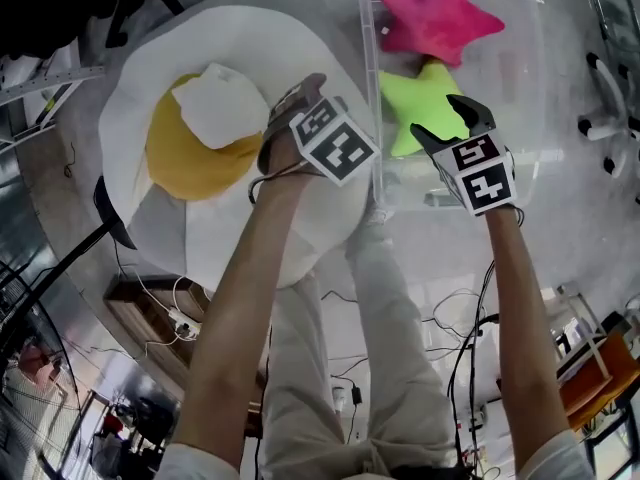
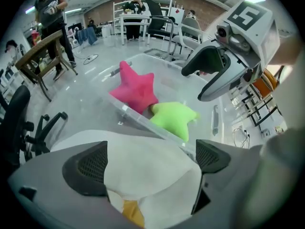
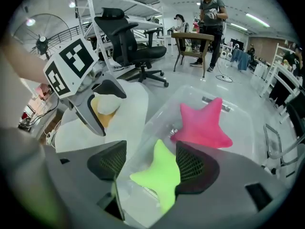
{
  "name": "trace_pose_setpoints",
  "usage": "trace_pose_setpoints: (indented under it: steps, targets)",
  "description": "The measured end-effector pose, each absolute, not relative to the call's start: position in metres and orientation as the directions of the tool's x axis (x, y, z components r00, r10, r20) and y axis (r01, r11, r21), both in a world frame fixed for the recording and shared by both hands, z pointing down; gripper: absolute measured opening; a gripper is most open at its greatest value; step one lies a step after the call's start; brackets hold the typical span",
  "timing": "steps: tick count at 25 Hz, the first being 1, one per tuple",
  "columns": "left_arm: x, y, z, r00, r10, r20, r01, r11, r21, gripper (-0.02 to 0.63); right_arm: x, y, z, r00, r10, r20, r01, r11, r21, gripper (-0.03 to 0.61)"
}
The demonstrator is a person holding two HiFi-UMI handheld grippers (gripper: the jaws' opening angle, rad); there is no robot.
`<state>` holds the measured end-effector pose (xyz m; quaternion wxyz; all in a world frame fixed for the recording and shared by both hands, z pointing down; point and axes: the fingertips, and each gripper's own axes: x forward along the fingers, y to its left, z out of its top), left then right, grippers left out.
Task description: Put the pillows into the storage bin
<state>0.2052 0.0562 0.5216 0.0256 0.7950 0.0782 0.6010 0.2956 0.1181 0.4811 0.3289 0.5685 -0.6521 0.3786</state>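
The pillows are lying in two places: a pink star pillow [image 1: 430, 13] and a lime-green star pillow [image 1: 420, 103] are resting inside the clear plastic storage bin [image 1: 367, 68], the green one nearer the person and touching the pink one at a point, while a large fried-egg pillow [image 1: 220, 228] is spreading over the grey floor [image 1: 60, 168] just beside the bin's left wall. Its yellow yolk [image 1: 180, 163] is facing up, and a fold of the white cover is bunching over the yolk's upper edge. The left gripper [image 1: 285, 118] is pointing steeply down onto that pillow, and in the left gripper view its fingers [image 2: 88, 168] are pinching a thick wad of the white fabric, which is filling the gap from pad to pad with a sliver of yellow showing below it. The right gripper [image 1: 432, 114] is hovering over the bin, above the green star; its fingers [image 3: 195, 168] are standing spread wide, and the green star is showing between them in the right gripper view, lying down in the bin with the pads clear of it. The person's bare forearms are reaching forward from the bottom of the head view, with light trousers [image 1: 330, 368] below. A black office chair [image 3: 126, 37] is standing behind the egg pillow, and people are standing at a wooden table [image 3: 193, 39] farther back.
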Motion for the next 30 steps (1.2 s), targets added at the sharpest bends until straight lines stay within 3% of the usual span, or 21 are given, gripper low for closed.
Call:
trace_pose_setpoints:
  steps: [16,30]
  targets:
    - [0.033,-0.006,0.523,0.312,0.08,0.947,-0.167,-0.976,0.137,0.584,0.151,0.041,0.483,-0.244,-0.475,0.846,-0.963,0.222,-0.152,0.345]
    - [-0.087,-0.055,0.546,0.297,0.033,0.954,-0.348,-0.927,0.14,0.574,0.052,-0.017,0.502,-0.306,-0.435,0.847,-0.942,0.265,-0.204,0.344]
